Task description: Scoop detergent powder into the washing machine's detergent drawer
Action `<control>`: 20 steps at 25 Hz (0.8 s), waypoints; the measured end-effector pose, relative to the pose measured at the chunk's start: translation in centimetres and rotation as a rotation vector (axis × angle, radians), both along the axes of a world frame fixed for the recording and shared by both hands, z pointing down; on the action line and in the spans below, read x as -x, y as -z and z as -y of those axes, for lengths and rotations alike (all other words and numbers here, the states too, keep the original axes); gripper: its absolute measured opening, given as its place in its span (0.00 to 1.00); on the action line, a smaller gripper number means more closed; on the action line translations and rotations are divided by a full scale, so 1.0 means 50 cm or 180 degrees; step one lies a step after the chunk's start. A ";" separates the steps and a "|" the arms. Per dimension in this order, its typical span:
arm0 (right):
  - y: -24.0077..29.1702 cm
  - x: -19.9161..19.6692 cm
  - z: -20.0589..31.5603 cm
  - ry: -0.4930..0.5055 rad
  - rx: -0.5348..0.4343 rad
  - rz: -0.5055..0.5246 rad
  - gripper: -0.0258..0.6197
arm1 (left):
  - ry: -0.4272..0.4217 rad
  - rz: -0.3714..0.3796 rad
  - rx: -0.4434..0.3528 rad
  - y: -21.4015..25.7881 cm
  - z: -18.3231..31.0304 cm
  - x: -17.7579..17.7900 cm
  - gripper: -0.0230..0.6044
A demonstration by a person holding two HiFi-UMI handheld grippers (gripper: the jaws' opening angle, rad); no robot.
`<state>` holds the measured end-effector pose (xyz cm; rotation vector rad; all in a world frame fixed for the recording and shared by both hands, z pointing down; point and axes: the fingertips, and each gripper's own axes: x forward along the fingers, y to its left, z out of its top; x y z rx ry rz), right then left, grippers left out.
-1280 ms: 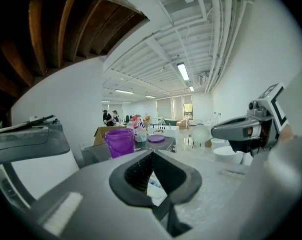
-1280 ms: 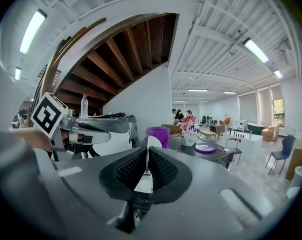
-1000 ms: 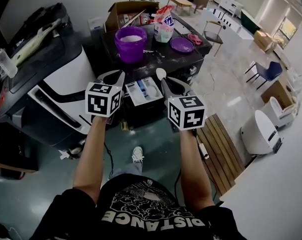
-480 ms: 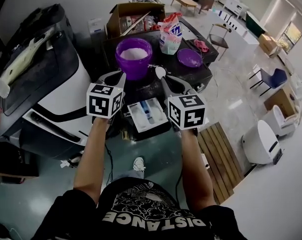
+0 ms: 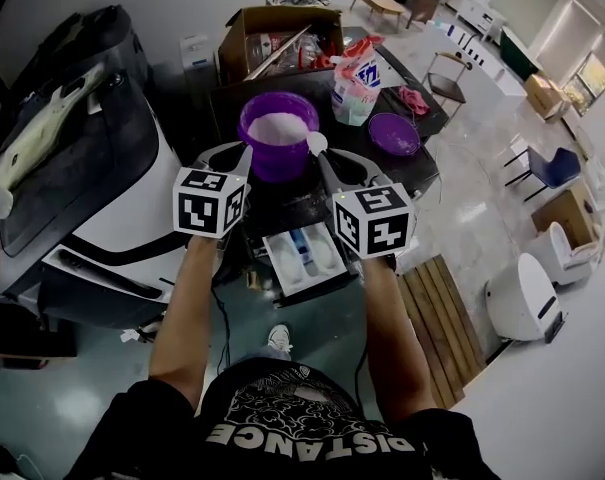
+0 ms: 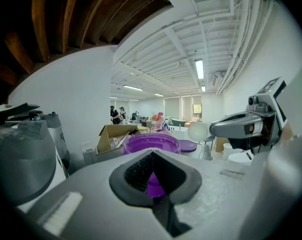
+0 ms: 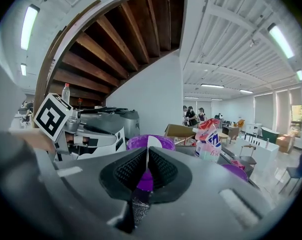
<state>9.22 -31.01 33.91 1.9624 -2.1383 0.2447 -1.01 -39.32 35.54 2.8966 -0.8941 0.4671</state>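
A purple bucket (image 5: 277,133) of white powder stands on the dark machine top (image 5: 382,173). Below it the white detergent drawer (image 5: 304,258) is pulled out, between my two arms. My right gripper (image 5: 324,160) is shut on the thin handle of a white scoop (image 5: 315,143). The scoop's bowl hangs just off the bucket's right rim. In the right gripper view the scoop (image 7: 151,142) stands up in front of the bucket (image 7: 137,143). My left gripper (image 5: 243,152) is shut with nothing in it, beside the bucket's left rim, and the left gripper view shows the bucket (image 6: 151,144) straight ahead.
A detergent bag (image 5: 357,86) and a purple lid (image 5: 394,133) lie right of the bucket. An open cardboard box (image 5: 272,30) sits behind. A large white and black machine (image 5: 92,188) fills the left. A wooden pallet (image 5: 442,293) lies on the floor at the right.
The bucket and the open drawer have slid down the head view toward me. Both grippers now sit level with the bucket's rim, the scoop still held.
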 end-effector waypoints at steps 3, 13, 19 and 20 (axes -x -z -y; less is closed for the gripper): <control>0.000 -0.004 0.030 0.0020 0.0007 0.0006 0.10 | 0.0003 -0.0003 0.0009 -0.002 0.026 -0.005 0.04; -0.001 0.002 0.096 0.0177 0.0050 -0.0107 0.10 | 0.0050 0.0012 0.0018 -0.010 0.084 -0.002 0.04; -0.001 -0.007 0.113 0.0318 0.0078 -0.0207 0.10 | 0.0125 0.0041 0.0020 -0.015 0.091 -0.001 0.04; -0.002 -0.009 0.116 0.0348 0.0084 -0.0218 0.10 | 0.0143 0.0047 0.0023 -0.016 0.091 -0.002 0.04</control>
